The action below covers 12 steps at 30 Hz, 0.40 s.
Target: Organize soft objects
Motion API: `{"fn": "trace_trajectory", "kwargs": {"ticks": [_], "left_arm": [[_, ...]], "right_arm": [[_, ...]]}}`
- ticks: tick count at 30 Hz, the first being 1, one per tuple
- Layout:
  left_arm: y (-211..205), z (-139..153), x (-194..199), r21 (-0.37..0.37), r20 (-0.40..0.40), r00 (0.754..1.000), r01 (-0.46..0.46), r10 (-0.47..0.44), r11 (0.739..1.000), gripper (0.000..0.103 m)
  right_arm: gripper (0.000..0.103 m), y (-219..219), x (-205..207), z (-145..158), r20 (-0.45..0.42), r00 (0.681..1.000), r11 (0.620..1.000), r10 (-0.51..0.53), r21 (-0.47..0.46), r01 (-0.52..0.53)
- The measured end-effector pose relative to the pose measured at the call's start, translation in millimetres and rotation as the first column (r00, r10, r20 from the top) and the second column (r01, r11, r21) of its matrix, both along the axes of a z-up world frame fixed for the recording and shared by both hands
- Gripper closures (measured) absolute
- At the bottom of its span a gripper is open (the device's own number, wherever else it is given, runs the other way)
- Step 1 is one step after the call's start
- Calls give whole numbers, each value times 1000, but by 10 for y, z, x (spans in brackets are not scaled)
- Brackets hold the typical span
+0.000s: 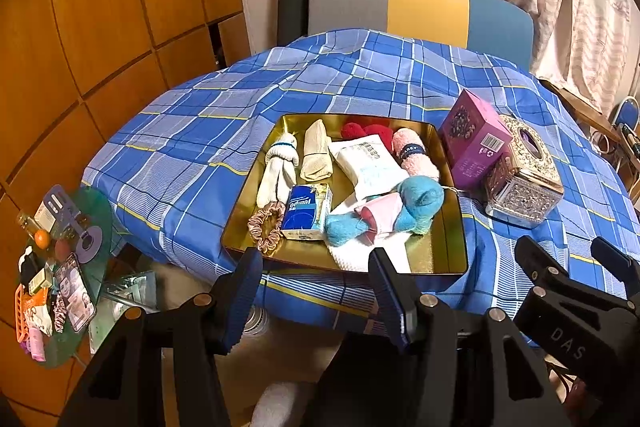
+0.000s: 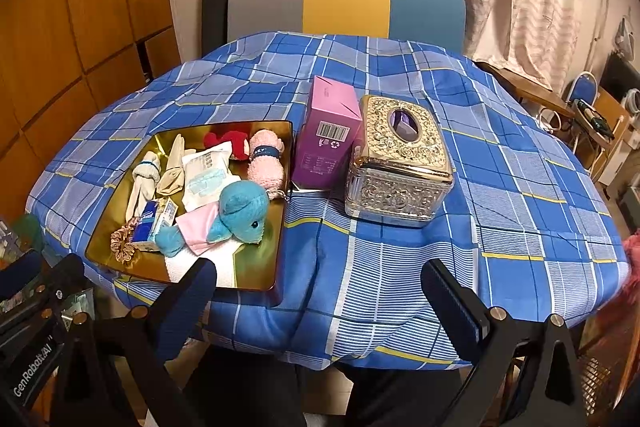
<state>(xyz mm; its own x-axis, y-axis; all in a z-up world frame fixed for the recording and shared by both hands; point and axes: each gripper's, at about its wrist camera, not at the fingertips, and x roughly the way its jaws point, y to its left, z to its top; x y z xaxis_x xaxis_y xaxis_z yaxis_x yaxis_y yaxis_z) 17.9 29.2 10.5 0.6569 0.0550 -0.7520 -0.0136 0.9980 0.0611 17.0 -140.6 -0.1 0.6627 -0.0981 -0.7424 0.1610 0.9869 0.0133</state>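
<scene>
On the checked tablecloth (image 2: 400,259) I see soft items filling a gold tin tray (image 1: 448,251); only my left view shows a cluttered glass side table (image 1: 96,219). Left gripper (image 1: 316,267) and right gripper (image 2: 320,275) hang open, empty.

Gold tray (image 1: 444,251): shallow, rectangular, flat on blue plaid cloth, near edge of table.
Blue plush toy (image 1: 416,203): on its side, near right part of tray, over pink cloth (image 1: 380,211).
Pink towel roll (image 1: 412,155): banded, far right.
Red plush (image 1: 368,131): far edge, partly hidden.
Wipes pack (image 1: 368,163): white, centre.
Beige sock (image 1: 316,155), white glove (image 1: 276,167): lengthwise, left side.
Tissue packet (image 1: 306,213): blue, near left.
Pink scrunchie (image 1: 266,229): near left corner.
</scene>
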Motion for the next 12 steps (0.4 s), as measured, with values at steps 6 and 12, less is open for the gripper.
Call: {"fn": "trace_trajectory", "kwargs": {"ticks": [6, 12], "left_arm": [[1, -15, 8, 5, -8, 1000, -1, 1, 1000, 47], [27, -49, 40, 14, -14, 1000, -21, 21, 1000, 47]], "right_arm": [[0, -3, 6, -13, -6, 1000, 1000, -1, -2, 1], [0, -7, 10, -30, -14, 1000, 1000, -2, 7, 2]]}}
